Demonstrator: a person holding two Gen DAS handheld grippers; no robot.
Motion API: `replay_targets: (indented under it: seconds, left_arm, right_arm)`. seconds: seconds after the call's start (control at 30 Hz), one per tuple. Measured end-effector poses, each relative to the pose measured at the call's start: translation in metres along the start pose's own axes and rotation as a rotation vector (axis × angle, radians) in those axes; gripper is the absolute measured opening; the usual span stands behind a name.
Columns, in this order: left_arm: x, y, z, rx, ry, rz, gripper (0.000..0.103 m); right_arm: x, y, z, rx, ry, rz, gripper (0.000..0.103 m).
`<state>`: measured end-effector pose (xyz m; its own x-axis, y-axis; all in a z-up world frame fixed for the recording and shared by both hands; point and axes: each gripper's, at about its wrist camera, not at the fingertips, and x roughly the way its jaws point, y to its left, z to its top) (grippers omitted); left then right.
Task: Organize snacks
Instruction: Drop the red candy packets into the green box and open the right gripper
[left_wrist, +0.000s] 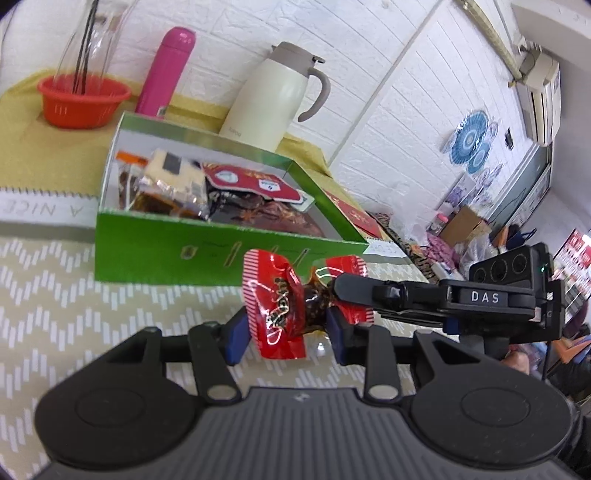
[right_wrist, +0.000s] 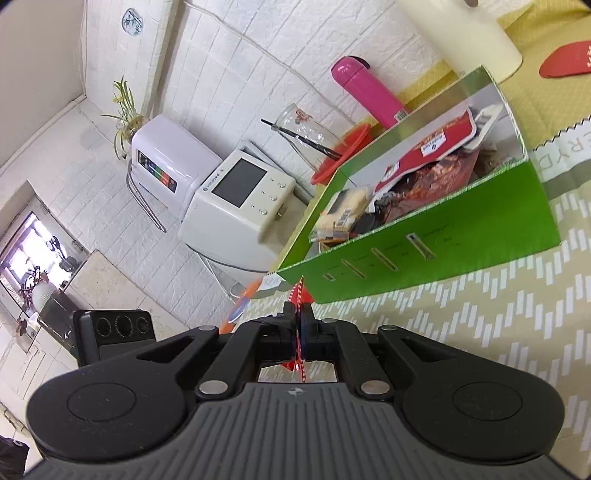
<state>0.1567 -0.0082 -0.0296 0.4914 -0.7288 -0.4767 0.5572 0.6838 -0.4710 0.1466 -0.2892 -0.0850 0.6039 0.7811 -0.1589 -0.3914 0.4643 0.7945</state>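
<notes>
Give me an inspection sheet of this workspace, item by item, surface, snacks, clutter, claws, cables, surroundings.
Surface: table under a beige zigzag cloth; yellow cloth further back.
Job's things: red snack packet held off the cloth; green box open, already holding several packets.
Clutter: pink bottle, cream jug, red basket with a glass vessel standing in it.
Claws: left claw open around the packet's middle; right claw shut on the packet's edge.
Cables: nothing seen on the table.
Surroundings: white brick wall, white appliance beside the table, air conditioner high up.
</notes>
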Motion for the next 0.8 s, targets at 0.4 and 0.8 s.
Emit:
replay_targets:
  seconds: [0.4,0.8]
  left_arm:
    - [0.010,-0.023,0.033,0.101,-0.051,0.090,0.035]
    - [0.057,-0.011,0.077,0.163,-0.101,0.182,0.038]
  right_arm:
    - [0.001,0.005,0.032,-0.021,-0.061,-0.003,0.006]
    - [0.031,-0.018,0.078,-0.030,-0.118,-0.068,0.006]
